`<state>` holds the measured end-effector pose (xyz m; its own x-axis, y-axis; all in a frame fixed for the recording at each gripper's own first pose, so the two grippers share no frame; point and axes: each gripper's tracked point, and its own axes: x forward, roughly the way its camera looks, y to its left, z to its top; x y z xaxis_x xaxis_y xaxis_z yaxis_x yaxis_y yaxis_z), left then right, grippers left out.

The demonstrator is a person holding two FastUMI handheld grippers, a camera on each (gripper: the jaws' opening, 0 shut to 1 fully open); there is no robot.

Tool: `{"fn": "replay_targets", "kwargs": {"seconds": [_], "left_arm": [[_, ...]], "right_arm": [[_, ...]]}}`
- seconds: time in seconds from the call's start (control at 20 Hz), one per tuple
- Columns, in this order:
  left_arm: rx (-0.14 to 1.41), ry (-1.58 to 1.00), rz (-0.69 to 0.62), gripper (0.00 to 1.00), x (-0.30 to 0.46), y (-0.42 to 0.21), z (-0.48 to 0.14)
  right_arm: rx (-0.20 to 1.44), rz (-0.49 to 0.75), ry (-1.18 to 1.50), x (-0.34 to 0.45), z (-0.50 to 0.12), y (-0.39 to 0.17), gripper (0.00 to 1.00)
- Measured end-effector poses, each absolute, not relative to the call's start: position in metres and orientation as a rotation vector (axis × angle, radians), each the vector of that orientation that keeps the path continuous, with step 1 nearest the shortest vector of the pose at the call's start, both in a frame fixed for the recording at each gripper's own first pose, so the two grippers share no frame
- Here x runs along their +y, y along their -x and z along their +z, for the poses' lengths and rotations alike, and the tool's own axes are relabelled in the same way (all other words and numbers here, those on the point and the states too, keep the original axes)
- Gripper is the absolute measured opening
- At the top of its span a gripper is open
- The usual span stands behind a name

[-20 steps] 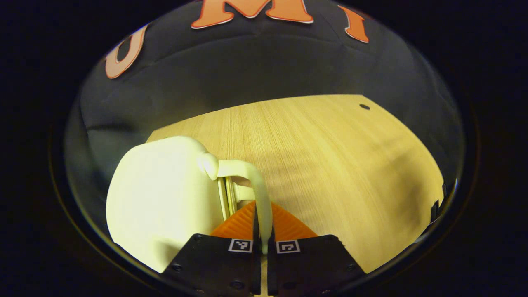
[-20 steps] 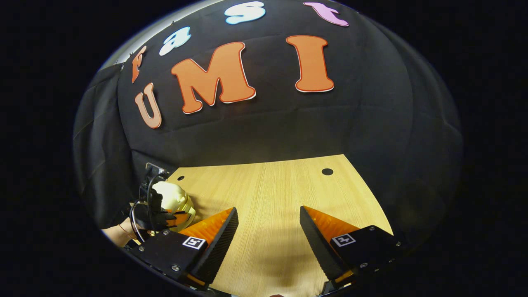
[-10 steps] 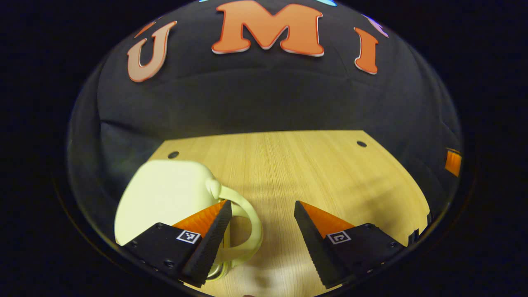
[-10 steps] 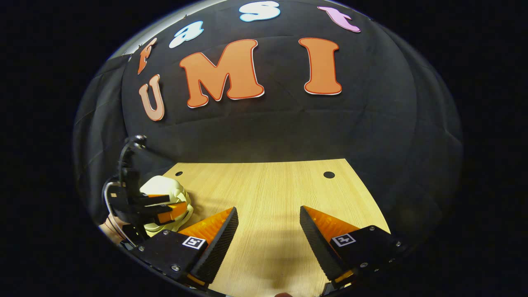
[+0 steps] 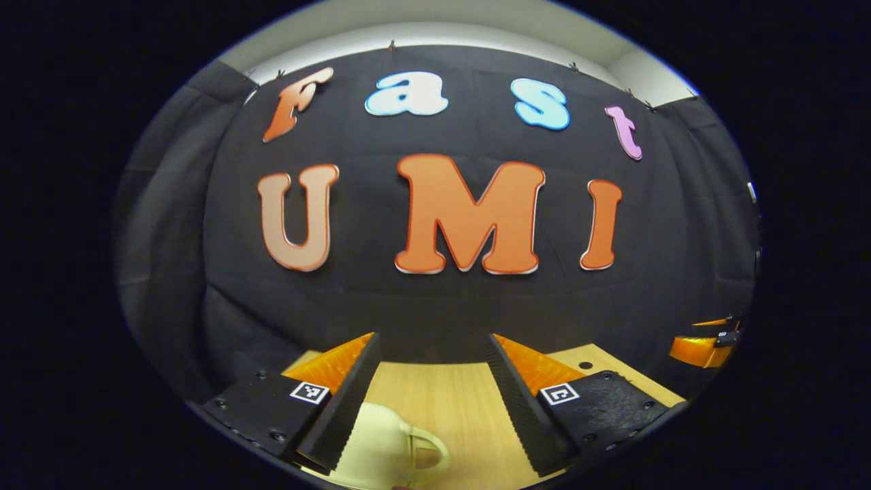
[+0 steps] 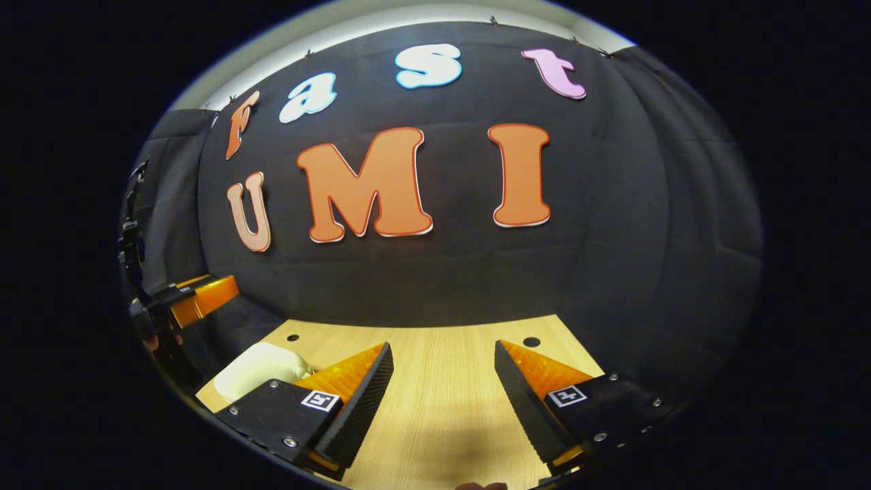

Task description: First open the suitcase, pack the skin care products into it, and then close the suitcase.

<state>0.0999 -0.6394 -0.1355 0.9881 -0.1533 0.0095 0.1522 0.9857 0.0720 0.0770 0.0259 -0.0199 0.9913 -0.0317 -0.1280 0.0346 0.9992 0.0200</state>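
Suitcase, small and cream with a loop handle, lies closed on the desk beneath the left tongs, which gape wide and hold nothing. Right tongs are equally wide and empty over bare wood, the case off to their side. Judging by this, packing looks finished; no products are visible, so nothing further seems needed.

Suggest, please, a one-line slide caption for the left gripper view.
Left gripper open above the wooden table, with the closed cream suitcase and its handle just below the fingertips.
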Motion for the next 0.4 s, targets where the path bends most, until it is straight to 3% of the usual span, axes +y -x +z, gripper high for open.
{"fn": "replay_targets", "kwargs": {"seconds": [0.4], "left_arm": [[-0.090,-0.050,-0.269,0.96,-0.647,-0.099,-0.116]], "right_arm": [[0.060,-0.116,0.003,0.038,-0.012,-0.050,0.95]]}}
